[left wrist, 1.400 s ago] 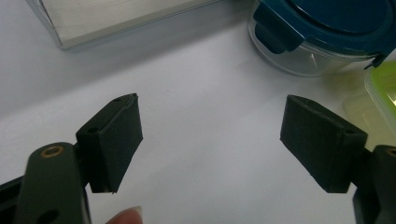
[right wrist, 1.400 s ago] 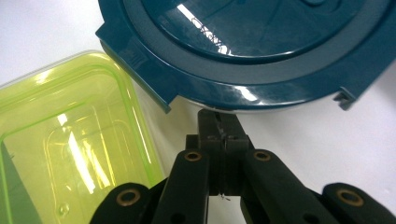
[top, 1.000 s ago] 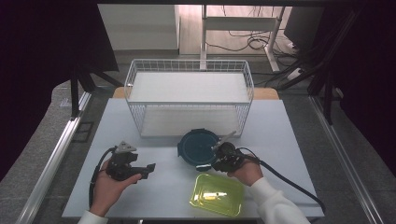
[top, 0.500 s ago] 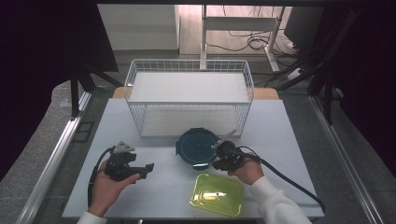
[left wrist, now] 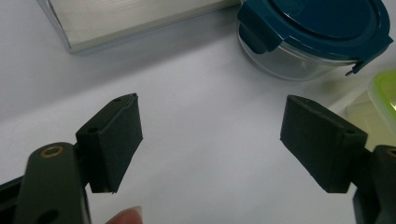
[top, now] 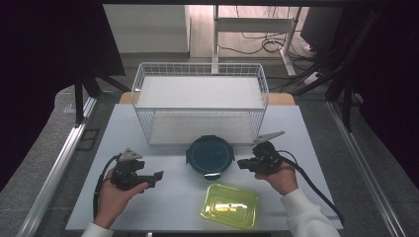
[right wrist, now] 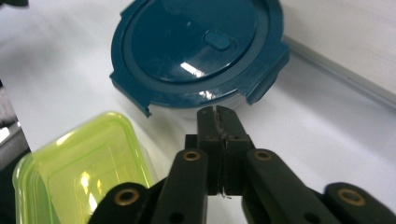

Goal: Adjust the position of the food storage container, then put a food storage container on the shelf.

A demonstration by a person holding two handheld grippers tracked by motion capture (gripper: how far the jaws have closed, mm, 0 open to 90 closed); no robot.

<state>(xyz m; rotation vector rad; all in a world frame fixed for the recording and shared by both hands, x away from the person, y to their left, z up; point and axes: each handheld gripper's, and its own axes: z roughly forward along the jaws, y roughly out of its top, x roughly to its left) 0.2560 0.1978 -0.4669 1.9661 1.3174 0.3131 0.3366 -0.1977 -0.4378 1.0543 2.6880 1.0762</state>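
The round tub (top: 209,156) with its teal lid (right wrist: 198,49) sits mid-table (top: 168,197), just before the wire basket (top: 199,108). The right gripper (right wrist: 218,116), jaws pressed together and empty, points at the tub's side. The green box (top: 230,205) lies nearer the person. The left gripper (left wrist: 210,140), jaws spread, is well apart to the left.

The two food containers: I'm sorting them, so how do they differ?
The blue-lidded container is round with a dark teal lid on a clear bowl; the green container is rectangular, translucent yellow-green. The blue-lidded one sits nearer the wire basket, the green one nearer the person. Both rest closed on the table.
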